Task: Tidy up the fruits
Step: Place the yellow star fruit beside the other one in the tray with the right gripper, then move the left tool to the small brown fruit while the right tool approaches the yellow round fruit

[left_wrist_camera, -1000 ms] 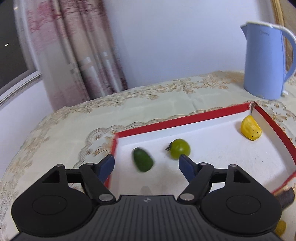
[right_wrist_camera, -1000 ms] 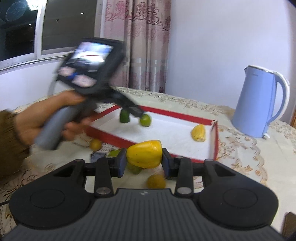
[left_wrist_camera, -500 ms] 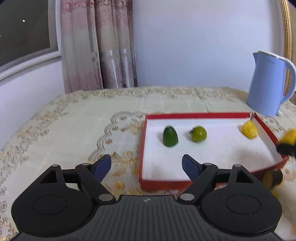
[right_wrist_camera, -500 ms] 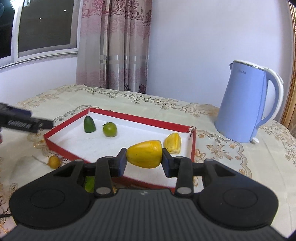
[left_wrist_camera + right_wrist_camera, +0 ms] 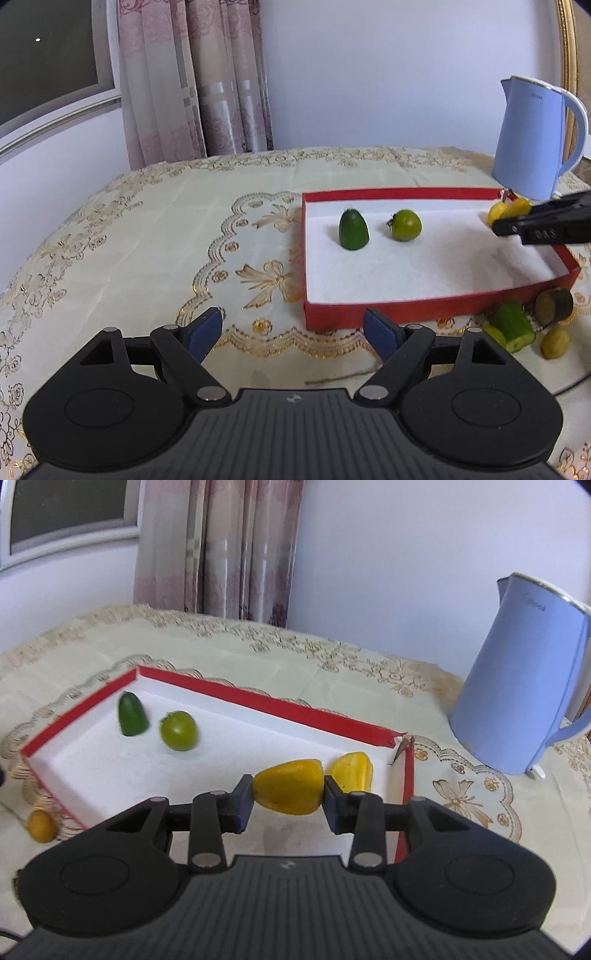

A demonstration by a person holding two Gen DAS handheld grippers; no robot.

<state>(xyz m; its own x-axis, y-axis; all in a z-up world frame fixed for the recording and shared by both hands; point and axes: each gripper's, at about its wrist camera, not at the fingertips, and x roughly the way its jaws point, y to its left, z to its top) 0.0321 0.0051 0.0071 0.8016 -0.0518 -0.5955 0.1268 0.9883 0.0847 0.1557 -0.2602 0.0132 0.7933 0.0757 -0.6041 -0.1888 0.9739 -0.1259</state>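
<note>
My right gripper (image 5: 288,800) is shut on a yellow fruit piece (image 5: 287,792) and holds it over the right end of the red-walled white tray (image 5: 258,701). Just beyond it another yellow piece (image 5: 354,771) lies by the tray's torn corner. A dark green piece (image 5: 131,716) and a round green fruit (image 5: 179,731) sit at the tray's far left. My left gripper (image 5: 293,332) is open and holds nothing, above the tablecloth in front of the tray (image 5: 406,312). In its view the green piece (image 5: 353,229), green fruit (image 5: 406,225) and right gripper (image 5: 517,221) show.
A blue kettle (image 5: 524,675) stands right of the tray, also seen in the left wrist view as the kettle (image 5: 535,140). Loose fruit lies on the cloth by the tray's front right corner: a green chunk (image 5: 513,326), a dark-skinned piece (image 5: 554,306), a small yellow fruit (image 5: 555,343).
The left gripper pulled back out of the tray, leaving the dark green piece standing inside. The right gripper carried the yellow piece forward over the tray toward the other yellow piece.
</note>
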